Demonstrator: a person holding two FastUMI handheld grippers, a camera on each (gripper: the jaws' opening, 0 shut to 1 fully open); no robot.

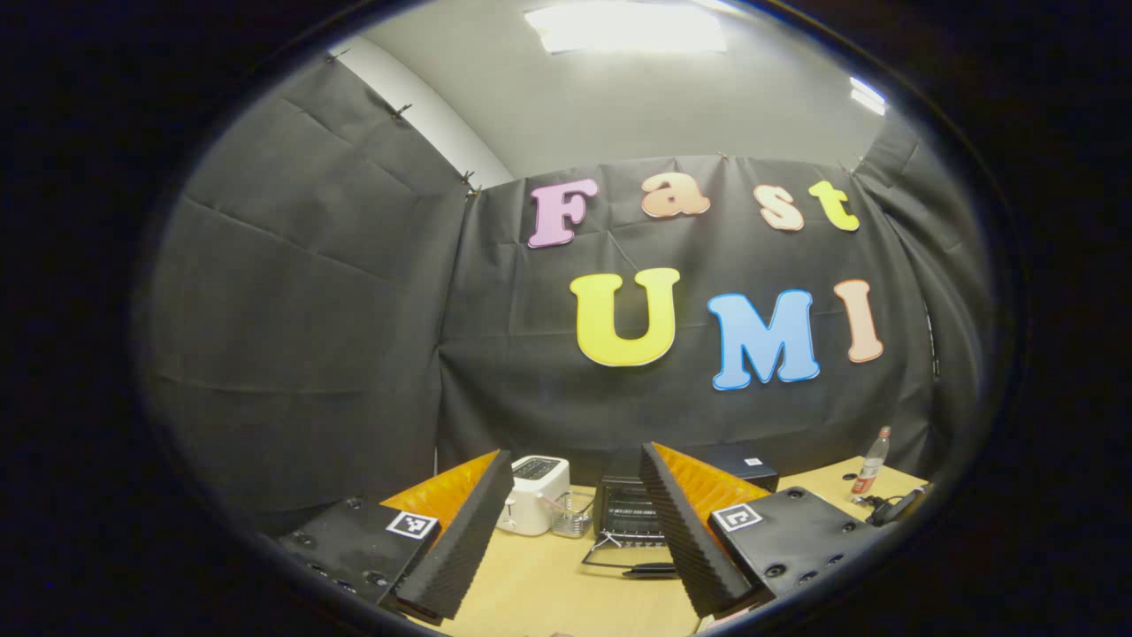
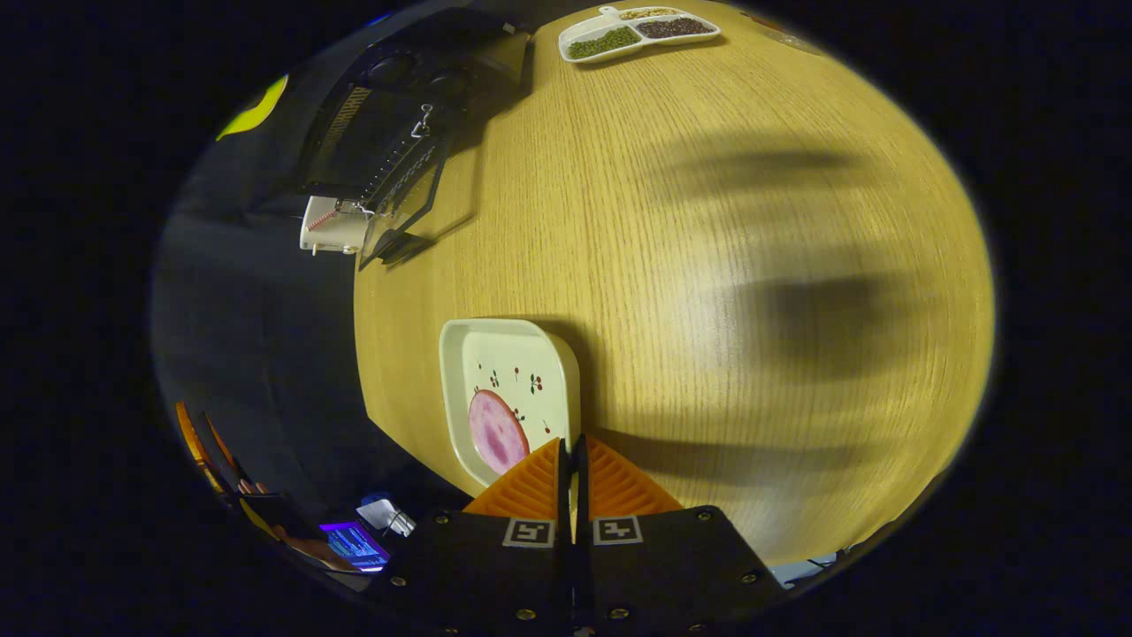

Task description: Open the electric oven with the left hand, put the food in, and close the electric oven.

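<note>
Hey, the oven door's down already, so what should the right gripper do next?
Probably carry the plate toward the electric oven: the right gripper looks shut on the plate's rim, food slice aboard, and the door hangs open.

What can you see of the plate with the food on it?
The plate is a cream, roughly square dish with rounded corners and a raised rim, printed with small cherry-like sprigs. It looks like ceramic or melamine. It lies flat near the wooden table's edge. A round pink slice of food lies on it. The right gripper is shut on the plate's rim at the near corner, fingers nearly together. Its near part is hidden by the fingers.
</note>
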